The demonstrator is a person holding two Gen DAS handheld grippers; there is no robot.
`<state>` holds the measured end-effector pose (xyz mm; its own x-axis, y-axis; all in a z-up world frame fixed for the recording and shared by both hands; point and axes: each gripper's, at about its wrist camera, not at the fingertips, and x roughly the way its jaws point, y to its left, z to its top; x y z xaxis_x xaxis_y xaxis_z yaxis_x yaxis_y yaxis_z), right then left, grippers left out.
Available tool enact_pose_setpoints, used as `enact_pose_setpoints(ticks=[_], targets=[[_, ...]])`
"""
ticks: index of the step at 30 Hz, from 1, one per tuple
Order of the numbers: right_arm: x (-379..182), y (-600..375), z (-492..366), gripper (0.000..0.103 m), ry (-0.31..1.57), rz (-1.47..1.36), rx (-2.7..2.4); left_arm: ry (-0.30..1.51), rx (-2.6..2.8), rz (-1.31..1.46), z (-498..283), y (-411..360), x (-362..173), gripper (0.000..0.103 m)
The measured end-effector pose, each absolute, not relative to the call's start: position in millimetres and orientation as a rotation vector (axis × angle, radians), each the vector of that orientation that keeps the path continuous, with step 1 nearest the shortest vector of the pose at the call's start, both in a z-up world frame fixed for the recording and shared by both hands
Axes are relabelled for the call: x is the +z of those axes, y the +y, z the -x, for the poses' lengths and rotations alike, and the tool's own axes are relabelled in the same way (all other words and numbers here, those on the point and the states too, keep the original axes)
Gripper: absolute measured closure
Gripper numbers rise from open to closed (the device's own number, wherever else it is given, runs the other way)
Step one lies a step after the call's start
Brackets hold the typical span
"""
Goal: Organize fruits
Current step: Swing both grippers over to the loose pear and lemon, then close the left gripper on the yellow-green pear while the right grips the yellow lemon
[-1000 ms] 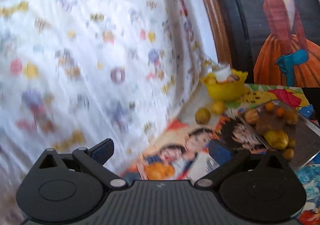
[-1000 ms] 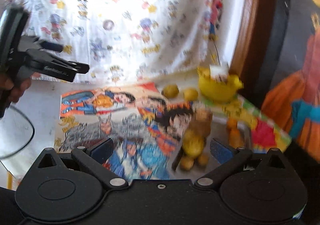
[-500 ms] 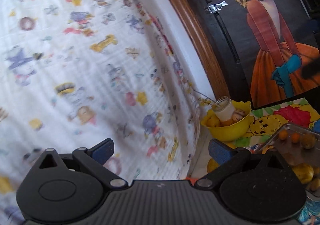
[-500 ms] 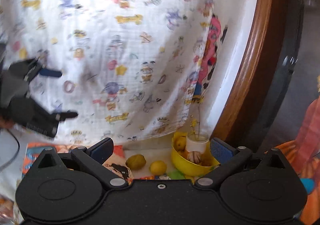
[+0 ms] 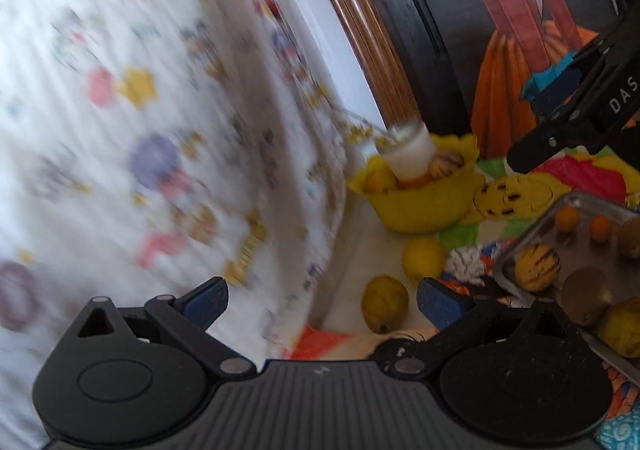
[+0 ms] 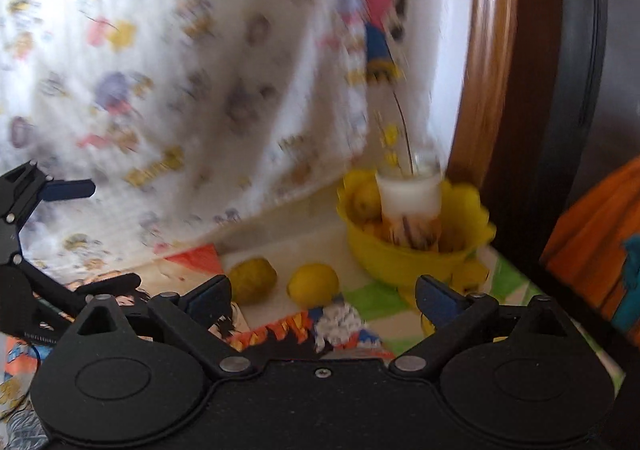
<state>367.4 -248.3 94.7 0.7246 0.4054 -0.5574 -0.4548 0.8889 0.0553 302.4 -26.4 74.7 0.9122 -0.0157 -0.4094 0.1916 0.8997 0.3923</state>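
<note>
Both grippers stand wide open and hold nothing. Our left gripper (image 5: 322,300) faces the cartoon-print white cloth (image 5: 140,110) that hangs along the far left, with bare air between its blue pads. Our right gripper (image 6: 324,296) has just eased its jaws in a touch, yet nothing lies between them either.

Going from left to right on the table covered in bright cartoon posters (image 6: 352,330): a dull greenish-yellow lemon (image 6: 253,279) lies loose beside a brighter yellow lemon (image 6: 313,284), near but not touching. Right of these stands a yellow plastic bowl with a scalloped rim (image 6: 404,258), holding a few small yellow fruits and a white cup with a thin twig (image 6: 409,198) that leans in it. Further right, seen from the left wrist only, a shiny metal tray (image 5: 520,250) carries small oranges, a striped yellow ball-like fruit and some brownish ones.

We judge this to be the approach: no fruit is picked yet, and the two loose lemons look like the first to gather. The next move calls for one gripper to come down over a lemon, pads on either side, and close gently, since a round fruit may roll away.
</note>
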Motion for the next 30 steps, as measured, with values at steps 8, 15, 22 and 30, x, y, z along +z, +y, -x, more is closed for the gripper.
enact_pose_setpoints(ticks=[8,15,22,30], targets=[[36.4,-247.6,-407.7,0.007,0.701,0.050,0.472,0.496,-0.129,-0.410,-341.1,-37.2,25.5,0.000],[4.4,-245.0,-435.8,0.007,0.754,0.018,0.477,0.541,-0.129,-0.386,-362.7,-38.7,1.2,0.000],[-12.9,-237.1,-455.1,0.007,0.777,0.024,0.486,0.565,-0.137,-0.374,-377.3,-38.2,-10.6,0.000],[-19.4,-231.4,-476.6,0.011,0.789,-0.051,0.461,0.556,-0.147,-0.318,-392.0,-36.5,-16.4,0.000]])
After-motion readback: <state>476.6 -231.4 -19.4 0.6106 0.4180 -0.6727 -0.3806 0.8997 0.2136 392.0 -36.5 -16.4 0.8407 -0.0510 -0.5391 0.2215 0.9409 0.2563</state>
